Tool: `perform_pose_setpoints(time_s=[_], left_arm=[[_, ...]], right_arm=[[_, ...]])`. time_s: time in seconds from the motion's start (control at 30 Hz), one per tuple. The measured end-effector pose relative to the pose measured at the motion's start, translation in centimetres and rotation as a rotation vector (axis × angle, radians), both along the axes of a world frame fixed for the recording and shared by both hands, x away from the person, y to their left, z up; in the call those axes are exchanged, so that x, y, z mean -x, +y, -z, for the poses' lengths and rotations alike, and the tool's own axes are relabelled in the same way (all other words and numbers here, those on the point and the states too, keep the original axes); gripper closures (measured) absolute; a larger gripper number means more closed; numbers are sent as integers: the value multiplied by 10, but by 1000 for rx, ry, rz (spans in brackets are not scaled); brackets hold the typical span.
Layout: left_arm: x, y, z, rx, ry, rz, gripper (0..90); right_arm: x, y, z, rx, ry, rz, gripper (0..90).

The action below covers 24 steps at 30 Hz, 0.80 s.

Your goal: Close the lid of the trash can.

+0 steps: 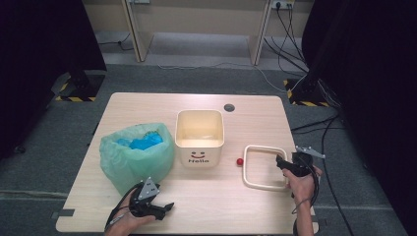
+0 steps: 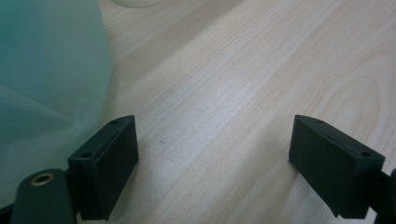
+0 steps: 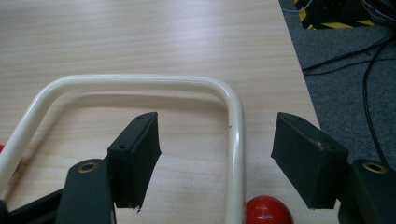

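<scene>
**Right gripper straddles the frame's edge**

The cream frame [image 1: 265,167] lies flat on the table [image 1: 206,206], right of centre, near the right edge. It is a rounded rectangle, slightly longer from front to back in the high view, with one short end towards the person and the other towards the far side. In the right gripper view its far corner curves round and one straight side [image 3: 236,154] runs down between the jaws.

Around it: a small red ball [image 1: 239,161] sits just beside the frame's left side. In the right gripper view something red and round [image 3: 267,211] shows low down, right by the rail; I cannot tell whether it touches. The cream bin [image 1: 199,136] with the smiling face stands to the left of the ball, and the green bag [image 1: 133,156] holding blue things stands further left, right against the bin. Nothing lies across the frame.

The right gripper [image 3: 217,158] hangs over the frame's right side, jaws well apart, one inside the frame and one outside it. The pads press on nothing, so this is no grip.

The left gripper [image 2: 212,163] rests near the front edge, just beside the bag, jaws spread wide over bare wood, holding nothing.
</scene>
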State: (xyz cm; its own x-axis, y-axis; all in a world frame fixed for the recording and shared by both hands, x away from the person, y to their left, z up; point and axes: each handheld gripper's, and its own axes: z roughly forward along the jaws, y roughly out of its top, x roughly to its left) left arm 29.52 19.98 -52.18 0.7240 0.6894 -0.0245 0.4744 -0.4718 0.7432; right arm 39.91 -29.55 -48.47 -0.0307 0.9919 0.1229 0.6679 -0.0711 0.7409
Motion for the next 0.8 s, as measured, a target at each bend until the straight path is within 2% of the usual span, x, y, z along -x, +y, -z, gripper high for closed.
perform_pose_setpoints(time_s=[0.5, 0.67, 0.8], left_arm=[[0, 0, 1, 1, -4, 4, 141], [0, 0, 1, 1, -4, 5, 140], [0, 0, 1, 1, -4, 5, 140]], right_arm=[[-6, -3, 7, 37, 28, -10, 381], [-8, -3, 11, 54, 40, -21, 436], [-9, -2, 16, 86, 58, -27, 508]])
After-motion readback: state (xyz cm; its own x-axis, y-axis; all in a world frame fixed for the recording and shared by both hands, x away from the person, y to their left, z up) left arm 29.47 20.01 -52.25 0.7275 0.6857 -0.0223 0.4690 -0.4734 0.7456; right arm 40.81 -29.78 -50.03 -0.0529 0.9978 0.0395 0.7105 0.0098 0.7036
